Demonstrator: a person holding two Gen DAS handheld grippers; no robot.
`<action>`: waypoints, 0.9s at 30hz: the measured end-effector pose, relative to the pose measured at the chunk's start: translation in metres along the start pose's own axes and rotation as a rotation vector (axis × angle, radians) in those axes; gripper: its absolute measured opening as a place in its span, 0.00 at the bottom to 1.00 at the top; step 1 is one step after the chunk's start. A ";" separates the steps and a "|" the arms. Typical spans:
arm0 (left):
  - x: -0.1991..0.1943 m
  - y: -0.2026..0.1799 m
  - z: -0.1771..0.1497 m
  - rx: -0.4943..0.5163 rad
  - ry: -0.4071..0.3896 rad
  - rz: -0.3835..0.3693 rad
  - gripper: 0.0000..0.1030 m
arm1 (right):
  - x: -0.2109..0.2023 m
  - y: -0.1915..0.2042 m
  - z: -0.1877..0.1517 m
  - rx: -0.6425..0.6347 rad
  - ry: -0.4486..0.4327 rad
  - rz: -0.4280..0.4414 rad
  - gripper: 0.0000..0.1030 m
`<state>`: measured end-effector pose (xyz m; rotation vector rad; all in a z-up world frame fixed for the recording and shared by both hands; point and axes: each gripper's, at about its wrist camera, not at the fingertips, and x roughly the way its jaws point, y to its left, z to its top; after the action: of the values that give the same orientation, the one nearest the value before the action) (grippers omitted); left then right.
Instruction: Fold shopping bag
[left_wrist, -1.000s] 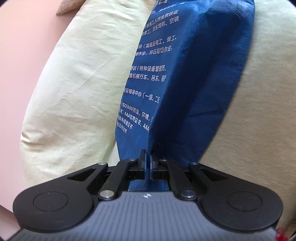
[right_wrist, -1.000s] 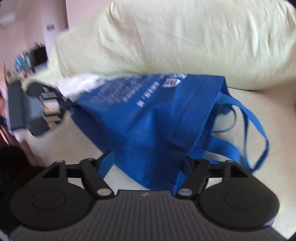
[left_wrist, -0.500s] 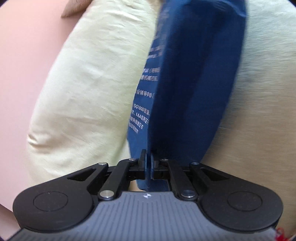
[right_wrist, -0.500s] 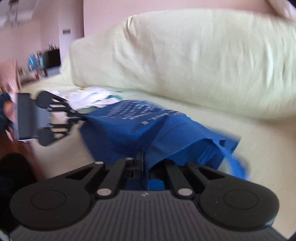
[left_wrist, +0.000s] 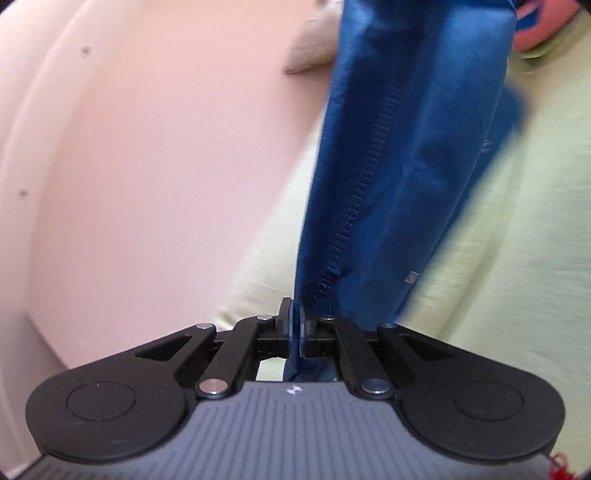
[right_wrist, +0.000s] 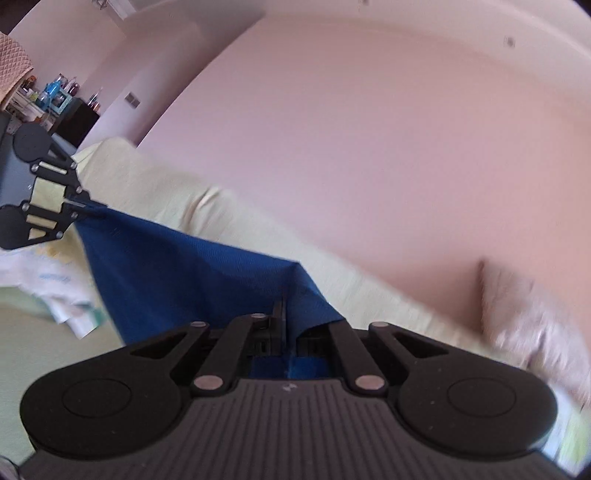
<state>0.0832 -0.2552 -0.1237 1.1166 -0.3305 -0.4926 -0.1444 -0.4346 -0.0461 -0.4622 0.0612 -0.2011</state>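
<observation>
Jaws of both grippers (left_wrist: 296, 325) (right_wrist: 286, 325) tight on blue bag (right_wrist: 192, 273)

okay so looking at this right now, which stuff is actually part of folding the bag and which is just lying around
Part of the job:
- blue shopping bag
- left gripper, shut on one corner
- right gripper, shut on the other

Just lying about:
- white printed bag or paper on the sofa
- pale cushion
- shelf clutter far off

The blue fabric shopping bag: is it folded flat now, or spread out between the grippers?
Spread out, not folded. The blue fabric shopping bag hangs stretched between the left gripper and the right gripper, each shut on an edge.
</observation>
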 end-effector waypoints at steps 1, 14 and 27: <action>-0.007 -0.021 -0.005 0.018 0.020 -0.059 0.04 | -0.008 0.008 -0.017 0.033 0.066 0.033 0.02; -0.053 -0.113 -0.037 0.083 0.137 -0.310 0.05 | -0.053 0.104 -0.105 0.023 0.548 -0.026 0.71; -0.040 -0.118 -0.050 0.093 0.098 -0.260 0.05 | 0.008 0.176 -0.079 -0.476 0.444 0.148 0.39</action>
<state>0.0489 -0.2360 -0.2520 1.2774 -0.1234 -0.6548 -0.1138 -0.3167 -0.1953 -0.8775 0.5864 -0.1399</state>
